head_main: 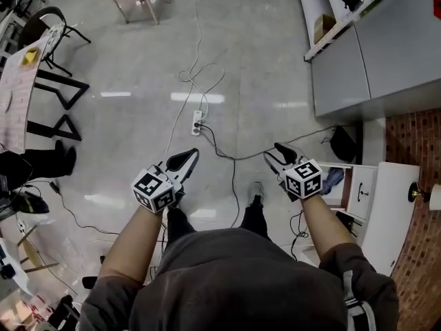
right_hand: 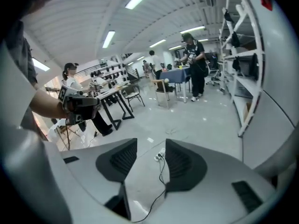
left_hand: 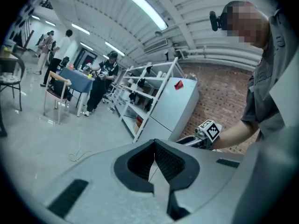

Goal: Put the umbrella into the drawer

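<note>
**Both grippers held empty above the floor, drawer open at right**

The grey floor [head_main: 138, 61] fills most of the head view. At the right edge a white cabinet [head_main: 394, 205] is cut off. Its drawer [head_main: 361, 192] stands open with a blue bundle [head_main: 333, 179] inside, half hidden by the right gripper [head_main: 278, 150]; it looks like the umbrella, but that is unclear. The right gripper's jaws are apart with nothing between them. The left gripper [head_main: 187, 156] has its jaws together, also empty.

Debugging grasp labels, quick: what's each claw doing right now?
Left claw: closed, nothing between the jaws.
Right claw: open, empty.
</note>
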### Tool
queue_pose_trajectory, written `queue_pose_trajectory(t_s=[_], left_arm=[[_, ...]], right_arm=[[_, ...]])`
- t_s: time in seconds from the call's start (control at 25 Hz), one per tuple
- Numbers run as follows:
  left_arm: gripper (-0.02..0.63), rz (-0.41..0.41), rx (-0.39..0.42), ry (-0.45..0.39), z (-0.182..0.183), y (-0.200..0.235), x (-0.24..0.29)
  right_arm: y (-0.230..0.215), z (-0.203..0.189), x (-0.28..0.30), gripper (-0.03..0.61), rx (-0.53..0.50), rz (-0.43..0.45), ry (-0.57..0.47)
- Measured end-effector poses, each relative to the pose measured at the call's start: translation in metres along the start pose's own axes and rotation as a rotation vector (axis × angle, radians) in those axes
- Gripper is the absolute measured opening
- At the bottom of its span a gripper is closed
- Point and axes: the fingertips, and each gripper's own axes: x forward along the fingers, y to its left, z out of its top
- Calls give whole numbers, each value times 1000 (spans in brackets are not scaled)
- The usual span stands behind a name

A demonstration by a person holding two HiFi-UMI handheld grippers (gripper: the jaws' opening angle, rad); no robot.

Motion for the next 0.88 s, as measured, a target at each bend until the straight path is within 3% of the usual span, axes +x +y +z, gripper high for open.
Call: queue_pose_trajectory(t_s=[0.2,0.28,0.32,0.56,0.88], left_arm=[[6,57,9,-53,23,13,-43],[6,69,11,-66,30,14,-55],[6,72,14,-70,33,14,-60],[6,70,34,-78,44,6,-75],[6,69,44,-77,50,-5,-70]], right_arm=[[58,46,16,122,-63,81,-48],[72,60,15,58,-77,87,-80],[78,67,14,-6,-84,91,-95],[103,94,5,-8,-135,122,-141],[100,93,-3,-8,-123,120,-162]])
